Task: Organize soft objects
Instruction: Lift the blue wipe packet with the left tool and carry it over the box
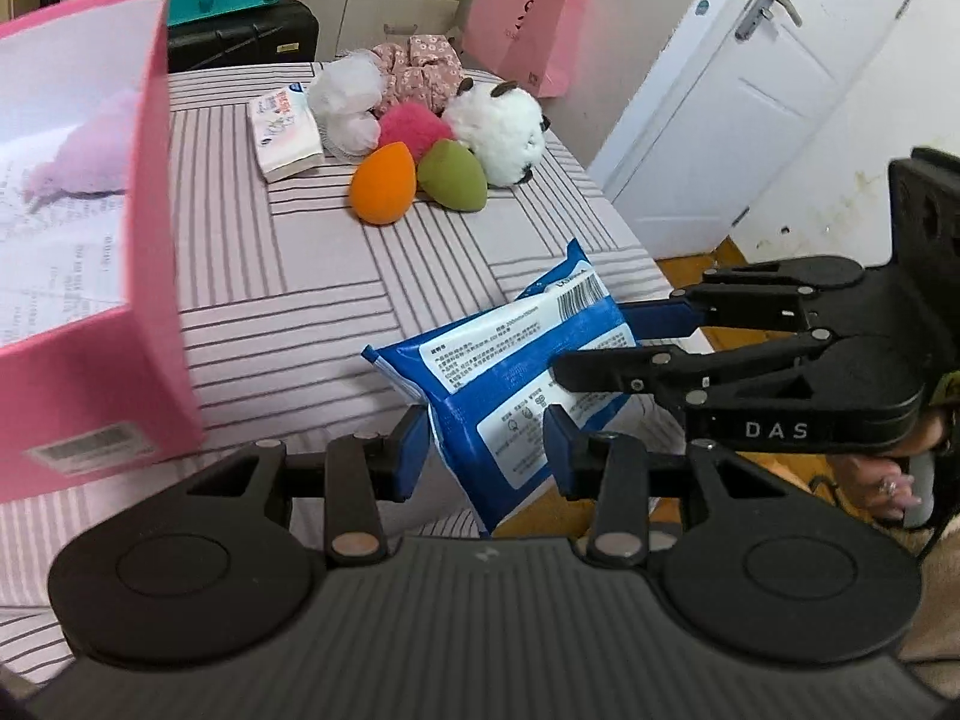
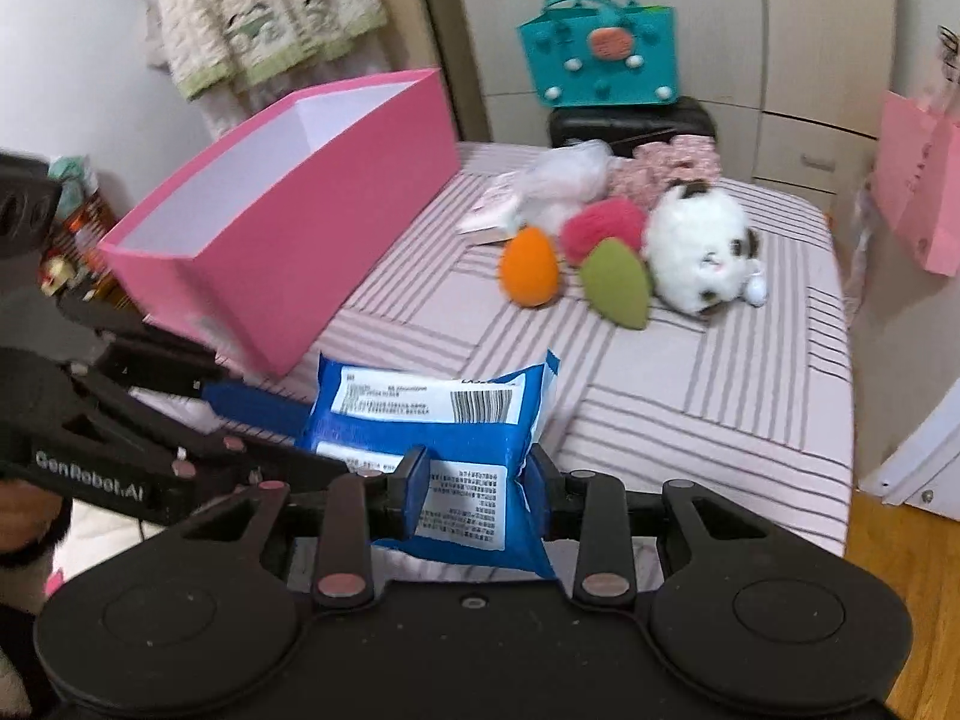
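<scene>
A blue wet-wipe pack [image 1: 516, 372] hangs above the striped bed's near edge, held from both sides. My left gripper [image 1: 486, 450] is shut on its lower end. My right gripper [image 1: 600, 348] comes in from the right and is shut on its other end. In the right wrist view the pack [image 2: 438, 420] sits between my right gripper's [image 2: 477, 483] pads, with the left gripper [image 2: 282, 426] clamped from the left. An open pink box [image 1: 150, 240] stands at the left with a lilac soft thing [image 1: 90, 150] inside. Farther back lie an orange sponge [image 1: 384, 183], a green sponge [image 1: 453, 174] and a white plush [image 1: 498, 132].
A pink pompom [image 1: 414, 126], a white puff [image 1: 348, 96], a tissue pack [image 1: 282, 132] and floral fabric [image 1: 420, 69] crowd the bed's far end. A teal bag [image 2: 600, 60] sits on a black case. A pink paper bag [image 1: 528, 36] and a white door [image 1: 720, 90] stand at the right.
</scene>
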### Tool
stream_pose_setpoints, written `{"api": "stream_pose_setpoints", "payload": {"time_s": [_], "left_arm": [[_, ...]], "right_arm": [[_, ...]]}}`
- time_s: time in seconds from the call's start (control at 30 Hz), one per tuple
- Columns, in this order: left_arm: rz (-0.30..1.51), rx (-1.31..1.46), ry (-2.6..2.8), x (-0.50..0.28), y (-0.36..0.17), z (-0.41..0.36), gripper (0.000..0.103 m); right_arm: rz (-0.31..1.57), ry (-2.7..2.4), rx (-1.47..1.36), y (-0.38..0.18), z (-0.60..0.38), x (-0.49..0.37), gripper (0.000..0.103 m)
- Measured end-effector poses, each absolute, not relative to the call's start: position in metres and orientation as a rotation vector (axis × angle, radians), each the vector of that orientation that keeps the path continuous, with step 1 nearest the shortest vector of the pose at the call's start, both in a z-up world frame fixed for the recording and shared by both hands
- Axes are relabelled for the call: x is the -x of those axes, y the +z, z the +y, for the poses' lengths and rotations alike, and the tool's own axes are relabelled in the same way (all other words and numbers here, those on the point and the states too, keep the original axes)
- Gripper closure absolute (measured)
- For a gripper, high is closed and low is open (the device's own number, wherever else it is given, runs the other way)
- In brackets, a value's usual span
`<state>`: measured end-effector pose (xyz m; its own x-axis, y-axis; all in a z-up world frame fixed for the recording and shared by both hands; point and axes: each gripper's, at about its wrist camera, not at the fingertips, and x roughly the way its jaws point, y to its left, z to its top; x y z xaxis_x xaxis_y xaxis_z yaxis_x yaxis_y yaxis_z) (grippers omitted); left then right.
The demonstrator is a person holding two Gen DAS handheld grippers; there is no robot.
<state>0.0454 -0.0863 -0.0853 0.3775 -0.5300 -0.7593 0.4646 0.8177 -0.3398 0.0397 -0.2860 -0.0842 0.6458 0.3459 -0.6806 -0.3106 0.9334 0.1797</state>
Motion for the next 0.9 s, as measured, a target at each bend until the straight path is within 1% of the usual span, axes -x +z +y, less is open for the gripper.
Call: {"api": "stream_pose_setpoints", "payload": {"time_s": [0.2,0.4,0.73,0.9], "left_arm": [[1.056,0.068,-0.639,-0.032,-0.072,-0.059,0.064],[1.023,0.009,-0.602,-0.012,-0.051,-0.035,0.064],[0.949,-0.009,-0.497,0.008,-0.026,0.011,0.064],[0.903,-0.009,-0.45,0.015,-0.011,0.029,0.064]], "right_arm": [[0.855,0.461,-0.051,-0.079,-0.263,-0.038,0.063],[0.901,0.539,-0.044,-0.071,-0.234,-0.035,0.063],[0.867,0.67,-0.023,-0.047,-0.19,-0.034,0.063],[0.812,0.712,-0.011,-0.025,-0.176,-0.037,0.063]]}}
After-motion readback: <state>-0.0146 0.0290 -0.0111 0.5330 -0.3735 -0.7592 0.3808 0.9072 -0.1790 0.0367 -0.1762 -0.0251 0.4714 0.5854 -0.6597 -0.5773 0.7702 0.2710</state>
